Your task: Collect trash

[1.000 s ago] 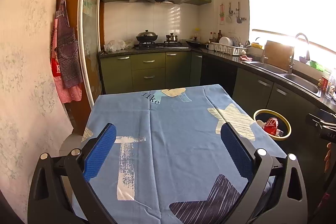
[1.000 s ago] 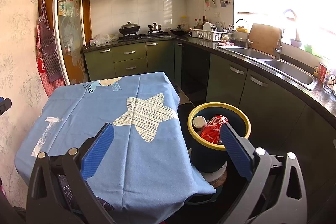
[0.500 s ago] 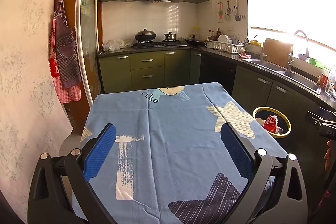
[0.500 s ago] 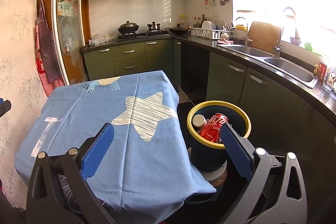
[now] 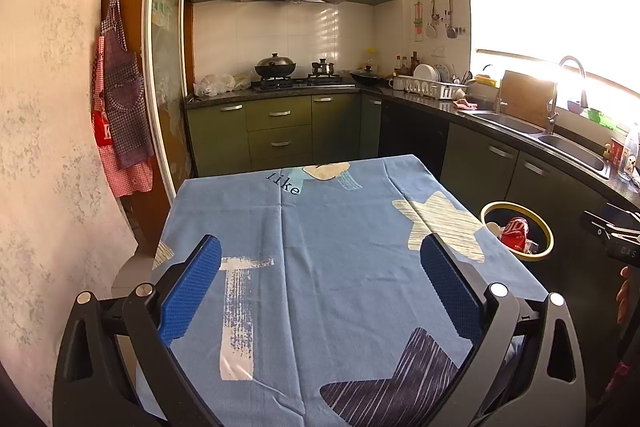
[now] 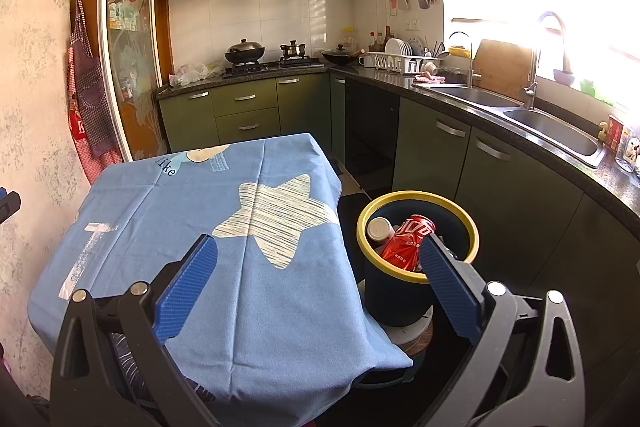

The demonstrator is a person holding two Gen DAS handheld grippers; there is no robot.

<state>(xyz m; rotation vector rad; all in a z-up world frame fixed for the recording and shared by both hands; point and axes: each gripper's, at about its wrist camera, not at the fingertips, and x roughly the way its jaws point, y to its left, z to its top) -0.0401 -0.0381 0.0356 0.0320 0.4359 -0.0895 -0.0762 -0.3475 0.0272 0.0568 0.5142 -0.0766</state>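
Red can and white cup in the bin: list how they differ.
The red can is red with white lettering; the white cup is plain white. The red can shows its long side, leaning across the bin, while the white cup shows only a round end facing up. The red can takes up more of the opening than the white cup. Both lie inside the yellow-rimmed bin, side by side, beside the table's blue cloth.
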